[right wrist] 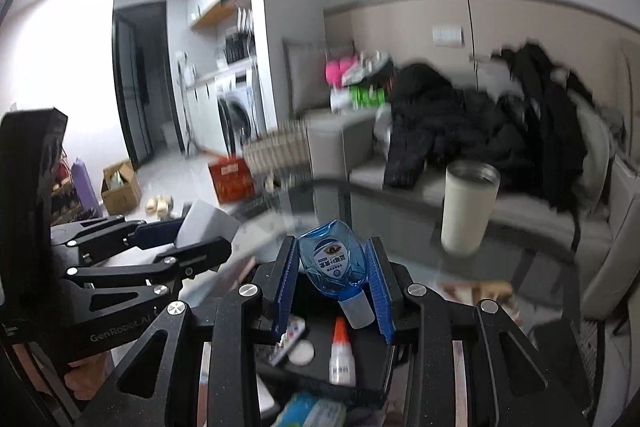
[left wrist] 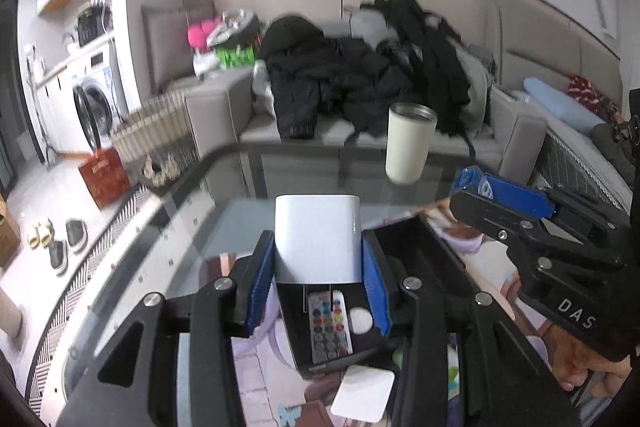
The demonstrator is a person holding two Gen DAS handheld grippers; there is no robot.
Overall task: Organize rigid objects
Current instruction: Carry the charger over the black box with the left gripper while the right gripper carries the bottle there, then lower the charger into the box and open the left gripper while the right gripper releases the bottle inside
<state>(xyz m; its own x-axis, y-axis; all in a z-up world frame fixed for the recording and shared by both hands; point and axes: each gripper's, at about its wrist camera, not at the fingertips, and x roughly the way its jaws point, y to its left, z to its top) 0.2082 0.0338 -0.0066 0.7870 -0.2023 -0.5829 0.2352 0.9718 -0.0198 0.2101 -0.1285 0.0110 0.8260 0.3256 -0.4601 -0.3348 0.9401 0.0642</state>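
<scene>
A: We count two grippers. The left gripper (left wrist: 318,287) clamps one white charger block (left wrist: 318,239) between its blue pads, raised above the black tray (left wrist: 416,243).

B: Confirmed. The right gripper (right wrist: 334,287) is closed on one blue eye-drop bottle (right wrist: 332,259), cap end pointing down, also over the tray.

A: In the tray we count one remote control (left wrist: 330,325) with coloured buttons and one round white disc (left wrist: 361,321) just beside it.

B: Our right view adds one small glue bottle (right wrist: 342,355) with an orange tip, lying in the tray.

A: One flat white square (left wrist: 362,397) sits outside the tray's near edge.

B: One cream tumbler (right wrist: 468,207) stands on the glass table (left wrist: 192,239), well apart.
</scene>
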